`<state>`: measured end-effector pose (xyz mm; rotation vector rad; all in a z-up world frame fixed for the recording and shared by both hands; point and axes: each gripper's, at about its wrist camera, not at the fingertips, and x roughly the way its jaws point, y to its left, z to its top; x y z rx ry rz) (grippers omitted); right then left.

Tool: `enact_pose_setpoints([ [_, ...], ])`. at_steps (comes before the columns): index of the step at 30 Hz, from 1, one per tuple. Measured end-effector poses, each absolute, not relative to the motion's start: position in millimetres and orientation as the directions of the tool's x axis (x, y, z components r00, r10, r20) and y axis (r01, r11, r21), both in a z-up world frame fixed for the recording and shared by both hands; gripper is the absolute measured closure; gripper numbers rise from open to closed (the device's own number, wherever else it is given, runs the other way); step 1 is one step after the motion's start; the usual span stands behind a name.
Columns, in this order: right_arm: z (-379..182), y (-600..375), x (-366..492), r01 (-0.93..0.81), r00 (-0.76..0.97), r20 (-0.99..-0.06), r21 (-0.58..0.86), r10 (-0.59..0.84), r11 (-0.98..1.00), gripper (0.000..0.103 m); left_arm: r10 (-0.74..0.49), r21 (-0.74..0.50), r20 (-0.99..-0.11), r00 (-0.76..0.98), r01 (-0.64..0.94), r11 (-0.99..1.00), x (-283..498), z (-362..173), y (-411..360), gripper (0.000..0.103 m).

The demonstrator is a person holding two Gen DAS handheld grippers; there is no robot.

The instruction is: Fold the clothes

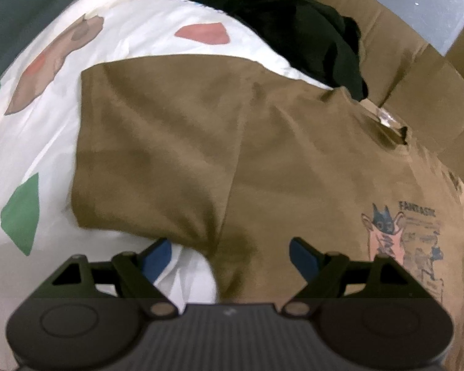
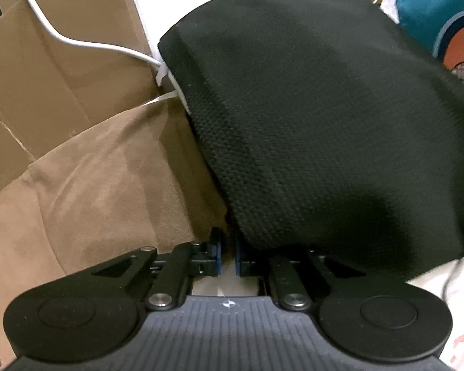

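A brown T-shirt (image 1: 263,160) with a cartoon print (image 1: 408,238) lies spread on a white patterned bedsheet (image 1: 40,142), its sleeve toward the left. My left gripper (image 1: 230,255) is open just above the shirt's underarm fold, its blue pads (image 1: 157,256) either side of the fabric edge. In the right wrist view my right gripper (image 2: 227,256) is shut on an edge of the brown shirt (image 2: 102,185), and a black knitted garment (image 2: 324,108) drapes over its right finger.
A black garment (image 1: 309,40) lies bunched beyond the shirt's collar. Cardboard boxes (image 1: 417,71) stand behind it, also in the right wrist view (image 2: 46,71) with a white cable (image 2: 86,41) across them. A colourful cushion (image 2: 448,15) sits at the upper right.
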<state>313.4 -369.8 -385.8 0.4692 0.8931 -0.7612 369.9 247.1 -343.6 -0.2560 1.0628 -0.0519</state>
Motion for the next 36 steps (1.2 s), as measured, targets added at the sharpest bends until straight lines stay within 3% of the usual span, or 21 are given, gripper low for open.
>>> enact_pose_setpoints([
  [4,-392,-367,314,0.753,0.366,-0.839,0.012,-0.403,0.658,0.094,-0.161,-0.231,-0.857,0.489,-0.087,0.969,366,-344,251,0.018],
  [12,-370,-365,303,0.751,0.396,-0.837,0.058,-0.377,0.658,0.085,-0.145,-0.246,-0.850,0.507,-0.137,0.960,359,-340,265,0.018],
  [25,-364,-359,327,0.633,0.502,-0.794,0.067,-0.343,0.771,0.085,-0.115,-0.231,-0.849,0.516,-0.166,0.959,354,-338,276,0.018],
  [36,-391,-358,338,0.646,0.361,-0.830,-0.105,-0.425,0.756,0.085,-0.057,-0.194,-0.857,0.512,-0.219,0.956,337,-335,296,0.017],
])
